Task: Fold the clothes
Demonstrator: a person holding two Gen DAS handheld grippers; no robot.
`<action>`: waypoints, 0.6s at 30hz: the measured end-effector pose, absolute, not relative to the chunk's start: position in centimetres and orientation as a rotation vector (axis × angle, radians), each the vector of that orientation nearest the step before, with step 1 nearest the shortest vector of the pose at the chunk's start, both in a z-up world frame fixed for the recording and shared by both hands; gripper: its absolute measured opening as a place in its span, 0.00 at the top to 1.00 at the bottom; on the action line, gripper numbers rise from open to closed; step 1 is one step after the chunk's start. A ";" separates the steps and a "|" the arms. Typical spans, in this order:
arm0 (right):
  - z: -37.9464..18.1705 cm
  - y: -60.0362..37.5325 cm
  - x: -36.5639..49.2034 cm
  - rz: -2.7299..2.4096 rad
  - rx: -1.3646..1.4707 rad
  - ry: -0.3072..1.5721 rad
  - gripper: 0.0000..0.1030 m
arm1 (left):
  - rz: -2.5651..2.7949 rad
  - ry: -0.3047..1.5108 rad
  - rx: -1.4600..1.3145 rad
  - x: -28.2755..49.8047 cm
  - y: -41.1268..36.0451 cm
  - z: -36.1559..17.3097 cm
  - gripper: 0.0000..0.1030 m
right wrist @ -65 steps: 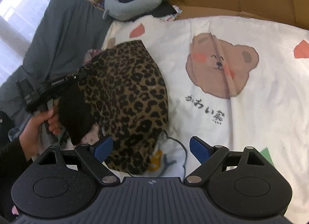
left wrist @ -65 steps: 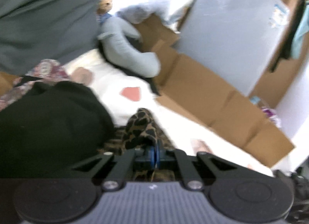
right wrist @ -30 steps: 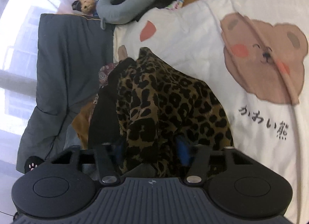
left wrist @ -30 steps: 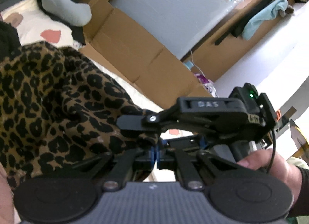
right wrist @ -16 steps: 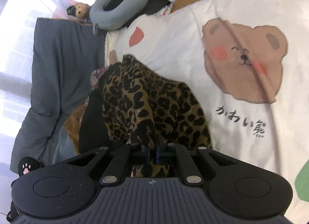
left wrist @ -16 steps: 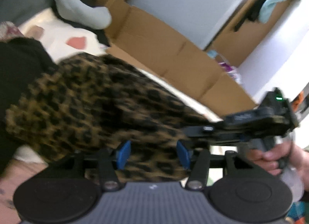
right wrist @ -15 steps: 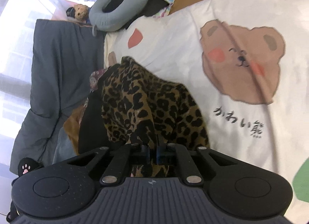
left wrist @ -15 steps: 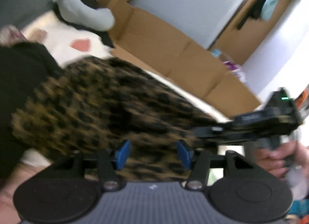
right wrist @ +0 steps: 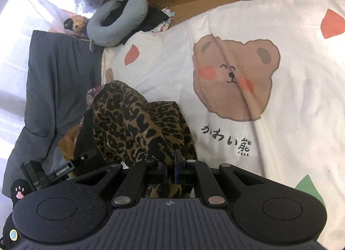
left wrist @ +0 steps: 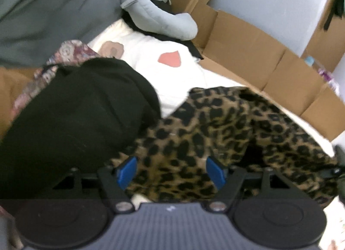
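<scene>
I am holding my right gripper (right wrist: 170, 169) clenched on the brown and black leopard-print fabric garment (right wrist: 138, 125), with its two fingers pressed together on a fold of the cloth at the near edge, so the garment is rising from the gripper as a bunched heap. My left gripper (left wrist: 171, 172) is standing released, its blue-padded fingers (left wrist: 127, 171) spread wide apart, and the leopard cloth is lying between and beyond them without being pinched. In the left wrist view the garment is stretching to the right over the white bed sheet with a cartoon brown bear print (right wrist: 235, 81), and a black soft piece of clothing (left wrist: 79, 112) is lying just beside it on the left, touching its edge. Behind the black piece a small part of a dark red floral patterned fabric (left wrist: 71, 50) is showing. In the right wrist view the sheet is spreading wide to the right of the garment, with red shapes and some dark written characters under the bear. A dark grey quilt (right wrist: 56, 73) is lying along the left side of the sheet. Farther away a grey-blue U-shaped neck pillow (right wrist: 116, 25) is resting at the head of the sheet, a little brown teddy bear toy (right wrist: 76, 24) is sitting just beside it, and flattened brown cardboard pieces (left wrist: 250, 51) are standing along the far edge.
</scene>
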State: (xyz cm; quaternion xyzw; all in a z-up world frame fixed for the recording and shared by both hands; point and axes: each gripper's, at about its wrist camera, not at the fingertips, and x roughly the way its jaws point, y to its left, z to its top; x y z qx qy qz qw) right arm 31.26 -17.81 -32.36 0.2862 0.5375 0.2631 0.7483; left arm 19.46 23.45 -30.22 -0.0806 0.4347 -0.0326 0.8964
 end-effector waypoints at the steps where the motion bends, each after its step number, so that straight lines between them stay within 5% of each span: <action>1: -32.5 -17.8 31.2 0.575 0.623 1.177 0.97 | -0.065 0.909 -0.142 19.7 23.7 -30.4 0.28; 18: -34.5 -16.9 32.5 0.566 0.543 1.196 0.97 | -0.136 1.008 0.170 23.8 24.8 -35.8 0.39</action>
